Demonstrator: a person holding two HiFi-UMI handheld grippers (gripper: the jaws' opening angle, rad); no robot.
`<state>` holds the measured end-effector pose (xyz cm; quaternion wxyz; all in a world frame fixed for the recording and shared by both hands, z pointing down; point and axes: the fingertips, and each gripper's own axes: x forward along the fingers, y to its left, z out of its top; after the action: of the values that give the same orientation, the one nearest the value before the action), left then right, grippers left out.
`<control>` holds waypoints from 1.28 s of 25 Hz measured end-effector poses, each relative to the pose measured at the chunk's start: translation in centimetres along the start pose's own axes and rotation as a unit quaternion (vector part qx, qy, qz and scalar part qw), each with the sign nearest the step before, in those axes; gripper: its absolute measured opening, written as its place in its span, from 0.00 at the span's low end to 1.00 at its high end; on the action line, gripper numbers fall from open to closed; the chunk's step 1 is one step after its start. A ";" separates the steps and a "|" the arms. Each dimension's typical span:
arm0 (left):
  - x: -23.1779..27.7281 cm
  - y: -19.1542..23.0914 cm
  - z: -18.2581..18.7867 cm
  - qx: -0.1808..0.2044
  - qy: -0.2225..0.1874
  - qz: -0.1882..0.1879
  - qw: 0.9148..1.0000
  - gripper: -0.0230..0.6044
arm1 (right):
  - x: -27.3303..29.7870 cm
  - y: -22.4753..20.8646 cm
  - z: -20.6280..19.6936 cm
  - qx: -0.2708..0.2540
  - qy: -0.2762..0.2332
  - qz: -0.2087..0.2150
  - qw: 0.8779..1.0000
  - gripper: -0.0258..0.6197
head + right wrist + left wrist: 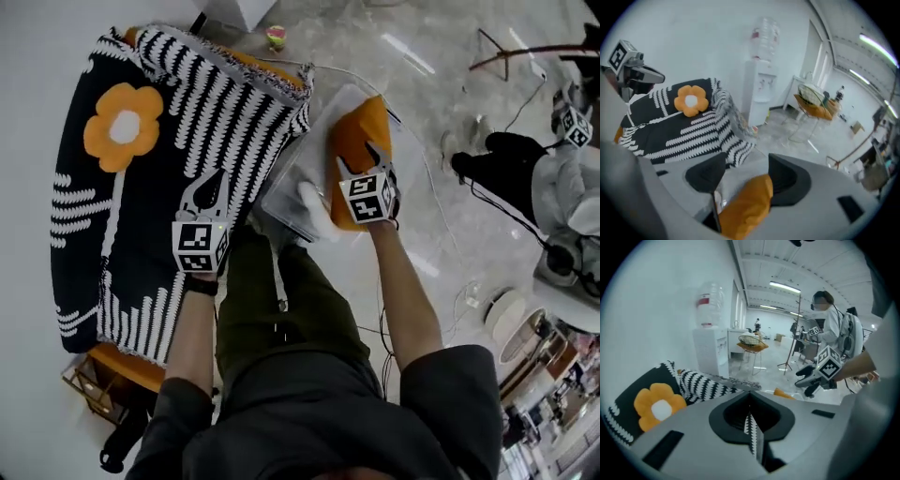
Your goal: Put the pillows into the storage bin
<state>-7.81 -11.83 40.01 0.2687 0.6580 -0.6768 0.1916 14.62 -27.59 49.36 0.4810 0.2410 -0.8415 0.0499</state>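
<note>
An orange pillow (356,139) rests tilted in the clear storage bin (281,195) on the floor. My right gripper (372,155) hangs over it. In the right gripper view the jaws of the right gripper (747,177) stand apart, open, with the orange pillow (745,206) between them, against the right jaw and clear of the left. A large black-and-white throw with an orange flower (122,127) covers the couch at left. My left gripper (210,186) is on its near right part. Its jaws (751,416) are shut on a fold of the zigzag fabric (752,430).
The orange couch (127,367) shows under the throw's near edge. A water dispenser (710,352) and a wire chair (752,343) stand beyond the couch. Another person (562,187) with gear stands at right, with cables (487,202) on the marble floor.
</note>
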 end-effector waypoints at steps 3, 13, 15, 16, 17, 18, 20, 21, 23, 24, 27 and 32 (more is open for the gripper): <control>-4.6 6.8 -0.4 -0.040 -0.023 0.072 0.996 0.04 | -0.4 5.5 10.8 -0.107 -0.075 0.046 0.990 0.46; -17.1 22.6 -6.8 -0.147 -0.056 0.217 0.963 0.04 | -2.4 28.6 31.1 -0.335 -0.208 0.149 0.907 0.46; -18.0 23.8 -8.0 -0.163 -0.058 0.226 0.959 0.04 | -1.7 31.0 32.1 -0.353 -0.206 0.160 0.898 0.46; -18.2 24.5 -8.5 -0.168 -0.059 0.228 0.957 0.04 | -1.2 31.9 32.5 -0.359 -0.203 0.164 0.896 0.46; -18.4 25.2 -8.8 -0.172 -0.060 0.230 0.956 0.04 | -0.7 32.8 32.9 -0.363 -0.201 0.167 0.894 0.46; -18.5 25.8 -9.2 -0.174 -0.060 0.231 0.955 0.04 | -0.1 33.6 33.3 -0.367 -0.198 0.169 0.893 0.46; -18.6 27.0 -9.7 -0.179 -0.059 0.232 0.954 0.04 | 0.9 34.8 33.9 -0.373 -0.194 0.173 0.891 0.46; -18.5 27.6 -9.9 -0.180 -0.059 0.231 0.954 0.04 | 1.4 35.3 34.2 -0.376 -0.192 0.174 0.889 0.46; -18.2 28.6 -10.2 -0.183 -0.057 0.230 0.954 0.04 | 2.4 36.1 34.8 -0.381 -0.189 0.176 0.888 0.46; -18.0 29.2 -10.3 -0.183 -0.057 0.229 0.954 0.04 | 3.0 36.5 35.2 -0.383 -0.187 0.177 0.887 0.46; -17.0 31.2 -10.7 -0.185 -0.055 0.226 0.955 0.04 | 5.2 37.7 36.3 -0.389 -0.181 0.177 0.886 0.46; -15.2 34.8 -11.5 -0.195 -0.051 0.222 0.954 0.04 | 9.5 39.9 38.5 -0.398 -0.169 0.181 0.884 0.46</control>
<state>-41.30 9.28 42.98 0.3076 0.4347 -0.8429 0.0775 -37.72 -8.12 42.72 0.3698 -0.1222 -0.8881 -0.2442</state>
